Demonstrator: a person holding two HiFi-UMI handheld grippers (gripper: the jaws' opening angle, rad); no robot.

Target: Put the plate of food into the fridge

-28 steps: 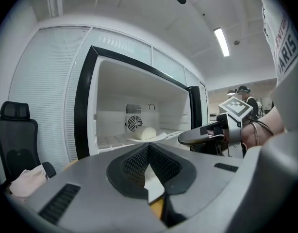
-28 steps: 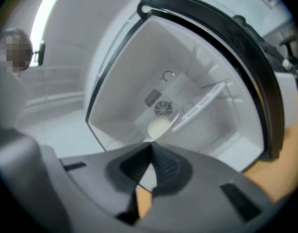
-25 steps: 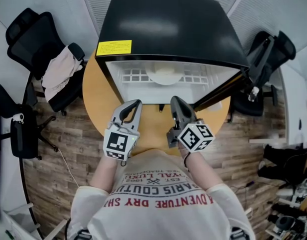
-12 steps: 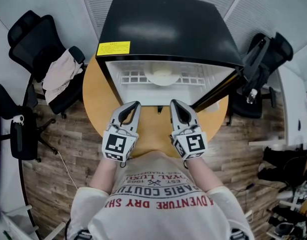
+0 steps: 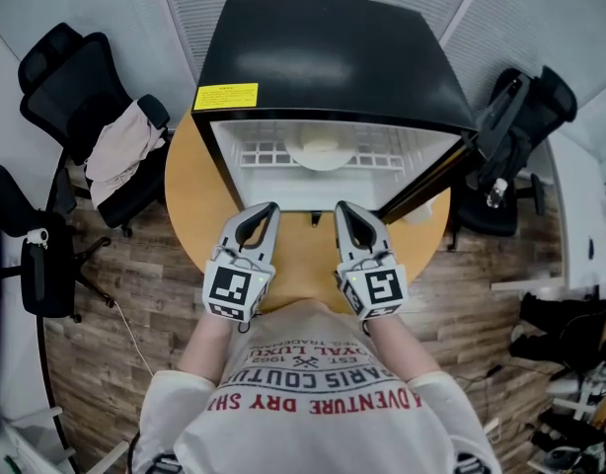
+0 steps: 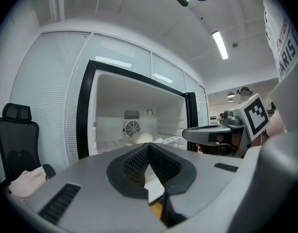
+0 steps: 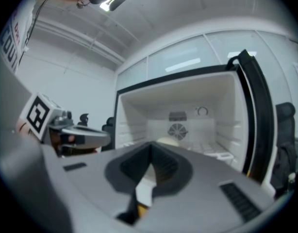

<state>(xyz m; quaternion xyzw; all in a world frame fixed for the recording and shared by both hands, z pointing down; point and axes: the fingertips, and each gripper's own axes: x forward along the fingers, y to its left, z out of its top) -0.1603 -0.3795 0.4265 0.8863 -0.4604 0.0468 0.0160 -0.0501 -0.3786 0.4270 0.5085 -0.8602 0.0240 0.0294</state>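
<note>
Fingers of the left gripper (image 5: 265, 210) and right gripper (image 5: 343, 210) are pressed together, holding nothing, above the desk (image 5: 189, 196). The plate of food (image 5: 321, 152) sits on the fridge (image 5: 333, 57) shelf. Recommended: swing the open door (image 5: 431, 178) shut squarely and gently.

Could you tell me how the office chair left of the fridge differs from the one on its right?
The left chair carries a pale garment; the right chair shows none. The left chair stands clear of the fridge; the right chair sits right beside its open door. Both are black.
</note>
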